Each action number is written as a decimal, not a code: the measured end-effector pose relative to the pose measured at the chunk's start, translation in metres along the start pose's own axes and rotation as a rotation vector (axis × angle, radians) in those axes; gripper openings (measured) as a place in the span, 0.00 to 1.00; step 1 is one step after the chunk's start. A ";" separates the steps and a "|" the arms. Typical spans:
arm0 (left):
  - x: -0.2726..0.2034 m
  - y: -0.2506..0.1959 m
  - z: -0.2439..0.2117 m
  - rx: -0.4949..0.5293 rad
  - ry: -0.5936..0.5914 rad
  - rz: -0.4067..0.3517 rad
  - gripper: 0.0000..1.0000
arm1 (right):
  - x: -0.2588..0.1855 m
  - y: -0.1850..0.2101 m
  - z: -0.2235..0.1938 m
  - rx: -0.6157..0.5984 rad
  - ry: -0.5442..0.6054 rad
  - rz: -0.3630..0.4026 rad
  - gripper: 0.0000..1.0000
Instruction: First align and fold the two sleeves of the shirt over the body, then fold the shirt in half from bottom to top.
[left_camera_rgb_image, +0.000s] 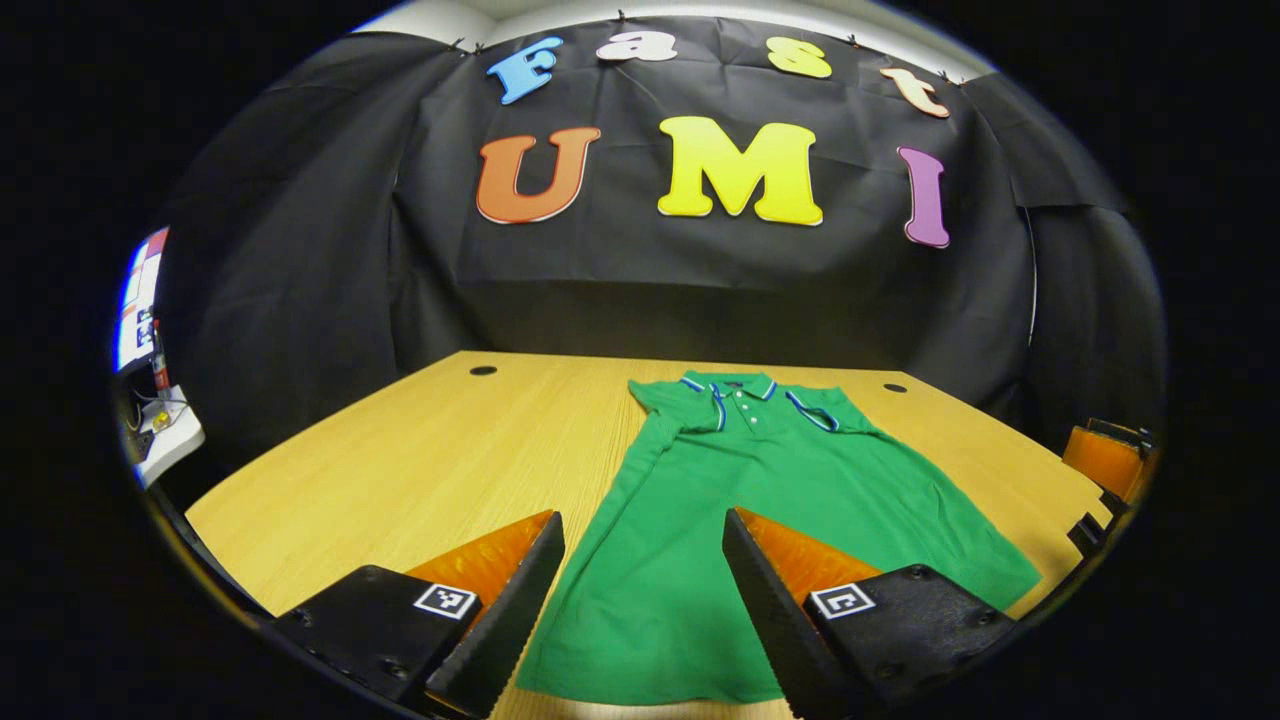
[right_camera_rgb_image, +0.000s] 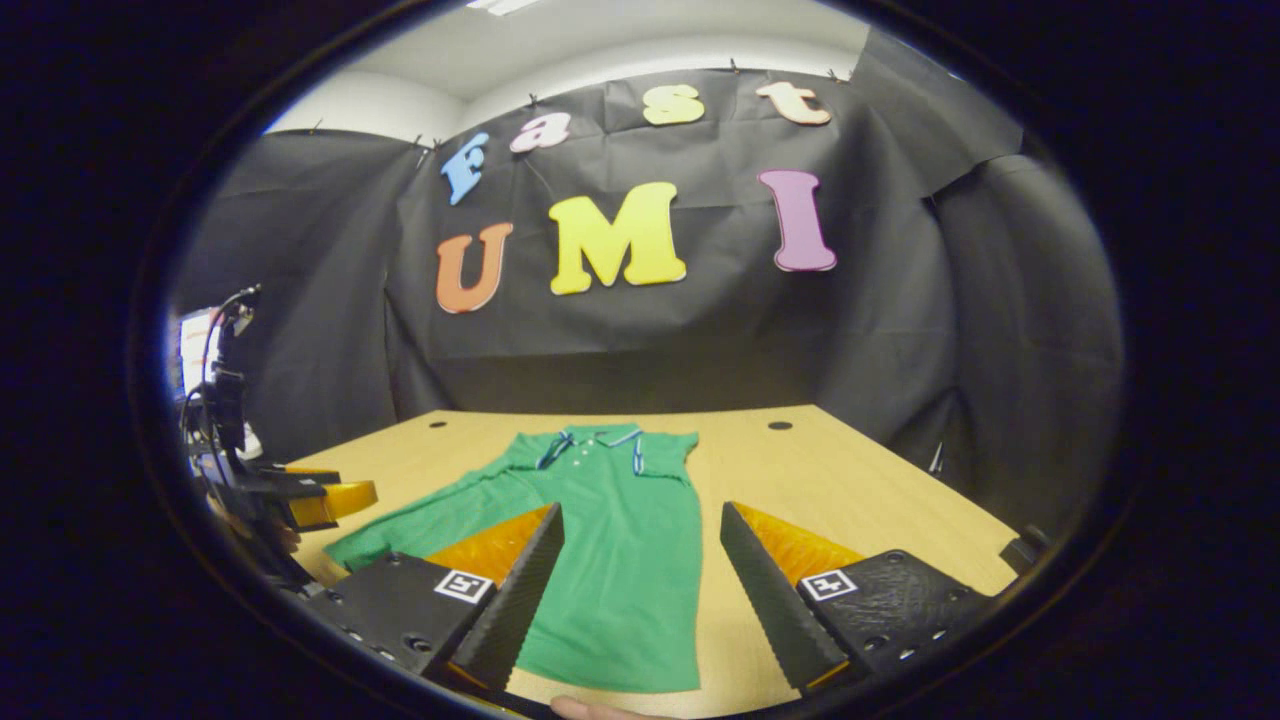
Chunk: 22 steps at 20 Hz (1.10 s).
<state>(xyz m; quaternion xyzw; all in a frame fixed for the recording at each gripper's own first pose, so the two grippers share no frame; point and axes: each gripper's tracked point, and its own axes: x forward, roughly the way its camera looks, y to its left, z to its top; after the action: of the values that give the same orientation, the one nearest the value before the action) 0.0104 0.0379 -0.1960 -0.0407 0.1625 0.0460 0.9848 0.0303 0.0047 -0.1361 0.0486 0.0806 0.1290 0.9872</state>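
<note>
The green polo shirt (left_camera_rgb_image: 770, 510) lies flat on the table (left_camera_rgb_image: 420, 470), collar far, hem near, its long axis running away between both wide-open, empty tools, left tool (left_camera_rgb_image: 643, 600) and right tool (right_camera_rgb_image: 640, 590).

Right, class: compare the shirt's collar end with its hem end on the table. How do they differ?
The collar end lies toward the far wall; the hem end lies nearest the grippers. The collar end is trimmed with blue-and-white stripes and has a buttoned placket; the hem end is plain green. The collar end is narrower; the hem end spreads wide. Both lie flat on the wooden table.
</note>
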 end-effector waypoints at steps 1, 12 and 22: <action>0.001 0.003 -0.009 -0.009 0.016 -0.008 1.00 | -0.002 -0.004 -0.013 0.015 0.026 -0.013 0.92; 0.001 0.022 -0.067 0.029 0.130 -0.002 1.00 | -0.003 -0.001 -0.104 0.015 0.216 -0.064 0.96; 0.008 0.028 -0.067 0.015 0.123 0.065 0.56 | 0.010 0.011 -0.118 0.018 0.217 -0.016 0.43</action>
<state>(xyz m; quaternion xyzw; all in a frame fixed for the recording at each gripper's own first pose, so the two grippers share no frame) -0.0067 0.0600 -0.2640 -0.0308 0.2244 0.0744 0.9712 0.0166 0.0269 -0.2524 0.0425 0.1884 0.1247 0.9732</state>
